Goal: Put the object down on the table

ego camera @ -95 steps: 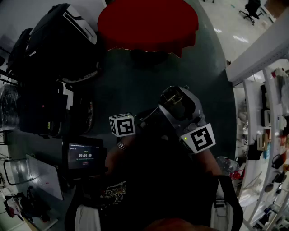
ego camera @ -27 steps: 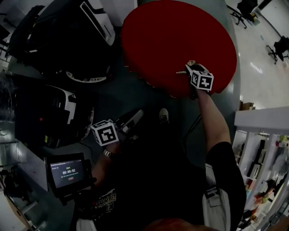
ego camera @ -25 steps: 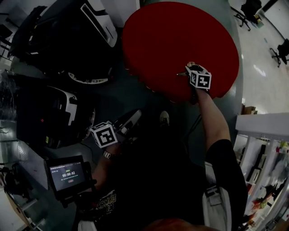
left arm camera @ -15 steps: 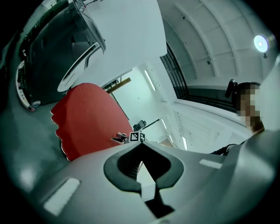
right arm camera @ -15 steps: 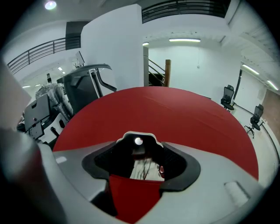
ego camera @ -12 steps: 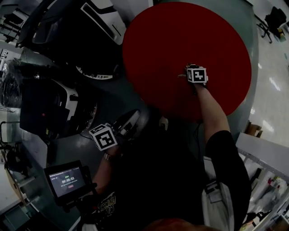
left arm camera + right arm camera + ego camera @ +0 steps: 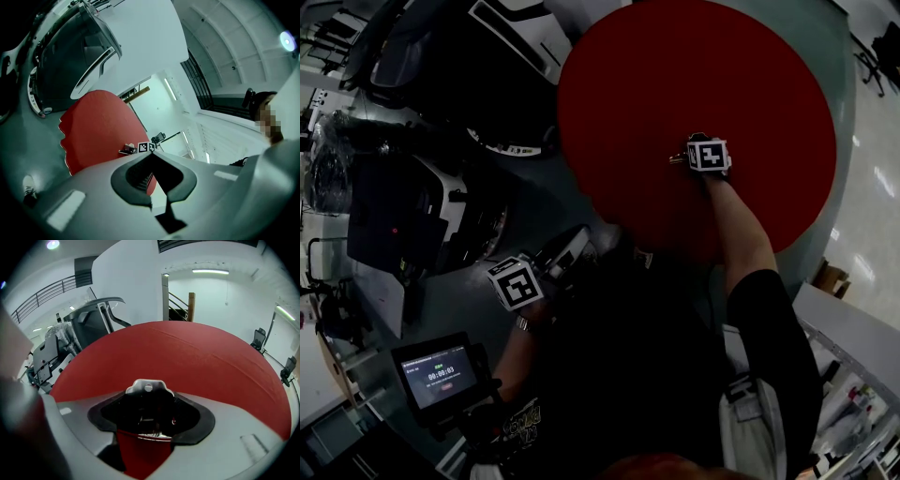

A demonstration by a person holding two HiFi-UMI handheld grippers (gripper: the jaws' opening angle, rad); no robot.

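A round table with a red cloth (image 7: 694,75) fills the upper middle of the head view. My right gripper (image 7: 692,148) reaches out over the cloth's near half, shut on a small dark object with a silver metal tab (image 7: 146,389). That object sits between the jaws just above the red cloth (image 7: 187,357). My left gripper (image 7: 572,248) stays low beside the person's body, off the table's near-left edge. The left gripper (image 7: 151,154) has its jaws closed together with nothing in them. From there, the right gripper's marker cube (image 7: 143,147) shows small over the red cloth (image 7: 93,126).
Dark bulky machines (image 7: 412,206) stand on the grey floor left of the table. A small screen with a timer (image 7: 441,373) hangs at the lower left. White shelving (image 7: 853,375) is at the lower right. An office chair (image 7: 258,339) stands beyond the table.
The right gripper, held by the body 3.8 s ago, has reached over the table and now sits further in from the cloth's edge. The left gripper has stayed low.
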